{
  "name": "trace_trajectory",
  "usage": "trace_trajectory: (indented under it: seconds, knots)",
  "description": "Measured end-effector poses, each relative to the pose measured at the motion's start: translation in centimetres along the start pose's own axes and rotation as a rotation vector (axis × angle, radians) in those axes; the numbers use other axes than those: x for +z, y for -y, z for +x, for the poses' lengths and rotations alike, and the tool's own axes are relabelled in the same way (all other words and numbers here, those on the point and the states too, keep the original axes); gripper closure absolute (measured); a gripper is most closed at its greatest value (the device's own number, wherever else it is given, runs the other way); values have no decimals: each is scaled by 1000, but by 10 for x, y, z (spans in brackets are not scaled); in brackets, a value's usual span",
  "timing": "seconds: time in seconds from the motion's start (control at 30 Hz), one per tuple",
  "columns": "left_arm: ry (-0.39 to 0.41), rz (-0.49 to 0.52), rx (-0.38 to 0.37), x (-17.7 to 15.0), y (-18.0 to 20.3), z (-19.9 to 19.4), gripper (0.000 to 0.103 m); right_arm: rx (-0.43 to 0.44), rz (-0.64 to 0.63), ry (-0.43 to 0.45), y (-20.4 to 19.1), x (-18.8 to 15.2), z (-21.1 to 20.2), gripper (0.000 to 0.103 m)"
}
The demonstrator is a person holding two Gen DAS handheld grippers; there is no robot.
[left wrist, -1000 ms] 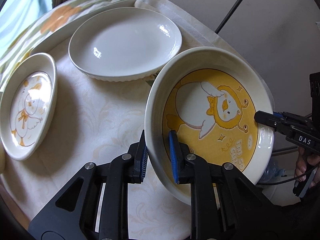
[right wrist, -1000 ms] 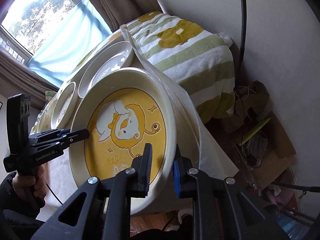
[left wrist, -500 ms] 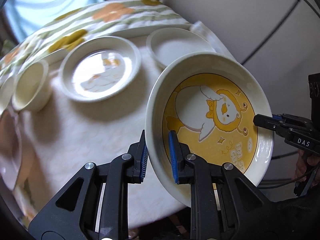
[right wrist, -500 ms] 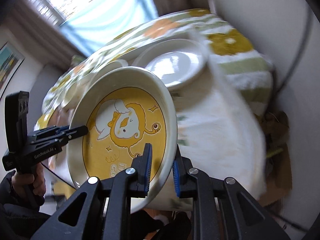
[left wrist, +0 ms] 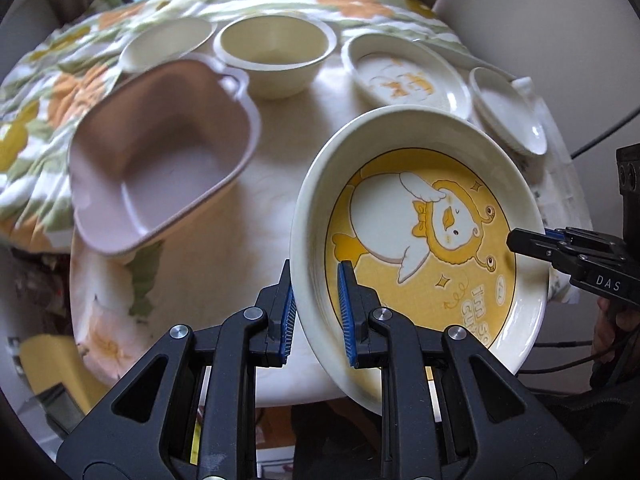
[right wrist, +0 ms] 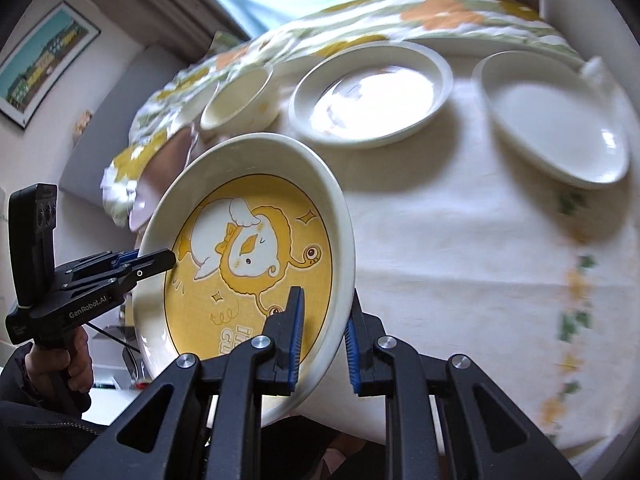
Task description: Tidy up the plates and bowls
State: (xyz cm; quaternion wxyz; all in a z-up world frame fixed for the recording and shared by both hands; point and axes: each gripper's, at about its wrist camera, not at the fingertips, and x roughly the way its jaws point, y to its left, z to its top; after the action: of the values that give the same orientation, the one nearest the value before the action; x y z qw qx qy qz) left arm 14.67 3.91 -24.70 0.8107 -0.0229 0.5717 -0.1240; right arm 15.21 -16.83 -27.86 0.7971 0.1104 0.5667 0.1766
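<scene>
The yellow duck plate (left wrist: 424,248) is held above the near edge of the table (left wrist: 240,208), tilted, and rests on nothing. The left gripper (left wrist: 316,312) is clamped on the plate's near-left rim, one blue pad inside the rim and one outside. The right gripper (right wrist: 324,340) is clamped on the opposite rim in the same way. In the left wrist view the right gripper's tips also appear at the plate's right edge. Both grips bear the plate; neither gripper is free.

Items on the table, as seen in the left wrist view:
- A pink handled dish (left wrist: 160,160) stands at the near left.
- A cream bowl (left wrist: 276,56) stands at the far centre, with a shallower cream dish (left wrist: 168,42) just beside it to the left.
- A small duck-print plate (left wrist: 404,76) stands at the far right.
- A plain white plate (left wrist: 508,112) stands at the right edge.

Progress assessment: no stack is visible. Every piece on the table stands singly, side by side. Sorting therefore appears to be at an early stage, with the held plate the only piece in transit.

Remaining work, by judgement: set the held plate down, probably on or beside another plate; group the other plates together; nest the bowls. The final placement of the held plate cannot be determined from these views.
</scene>
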Motion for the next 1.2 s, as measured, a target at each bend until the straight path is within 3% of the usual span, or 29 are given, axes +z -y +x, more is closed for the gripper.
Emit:
trace_trajectory:
  seconds: [0.27,0.53,1.0,1.1,1.17,1.2]
  knots:
    - [-50,-19,4,-11,-49,25,87,-12,-8,-50,-24,6,43,86]
    - [-37,-6,-15,-11,-57,34,87,-51,-9,-52,-23,7,55,86]
    - [5,40,34,-11,-47,35,87,-108,-35,-55,-26,4,56,86]
    - [-3,30,-9,-12,-47,38,66,-111,-33,-51,-28,4,56,82]
    - [12,30,-7,-13,-45,37,30,-98,-29,-55,-30,3,57,76]
    - [31,37,-1,-13,-43,34,28,-95,-26,-57,-31,2,58,73]
